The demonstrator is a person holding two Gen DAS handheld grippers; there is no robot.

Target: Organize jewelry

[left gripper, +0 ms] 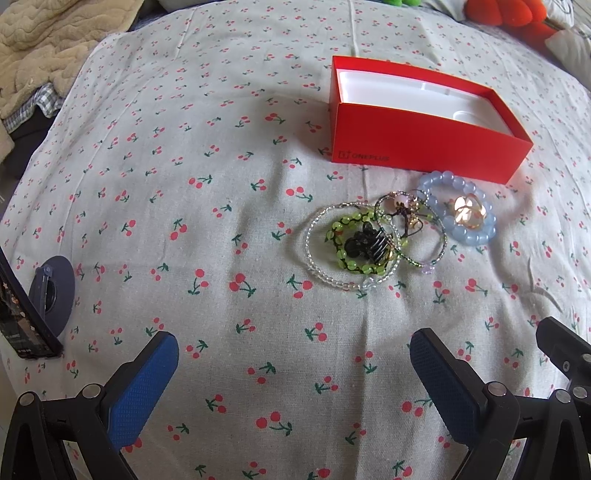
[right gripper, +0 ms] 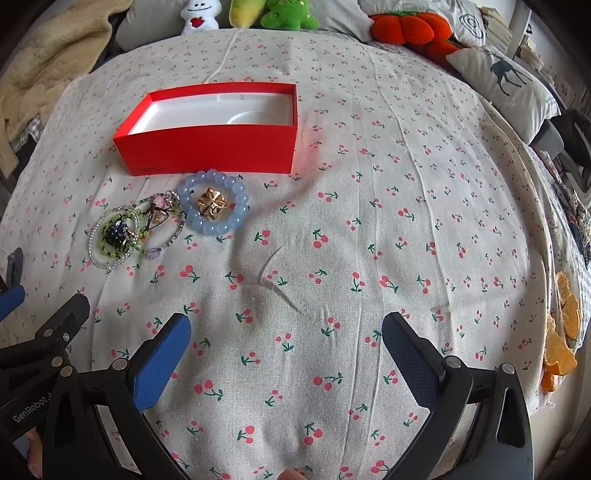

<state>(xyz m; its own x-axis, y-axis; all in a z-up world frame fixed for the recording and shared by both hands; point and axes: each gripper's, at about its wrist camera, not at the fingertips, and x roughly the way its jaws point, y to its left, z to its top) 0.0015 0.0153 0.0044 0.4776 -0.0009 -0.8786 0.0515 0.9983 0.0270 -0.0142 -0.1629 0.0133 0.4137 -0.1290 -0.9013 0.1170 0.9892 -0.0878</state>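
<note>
My two wrist views look forward, low over the bed (left gripper: pixel 184 184), sharing the red box (left gripper: pixel 424 147) (right gripper: pixel 214 147) and jewelry pile (left gripper: pixel 388 236) (right gripper: pixel 159 225).

A cherry-print sheet (right gripper: pixel 369 229) covers the bed. Plush toys line its far edge: white (right gripper: pixel 199 16), green (right gripper: pixel 288 14), orange (right gripper: pixel 410 29). A deer-print pillow (right gripper: pixel 506 85) lies right, a beige blanket (right gripper: pixel 44 62) left, orange peels (right gripper: pixel 561 332) near the right edge.

Cherry-print bedsheet (right gripper: pixel 369 240) carries: red box (right gripper: pixel 210 151) upper left; bracelet cluster (right gripper: pixel 136 229) below it.
</note>
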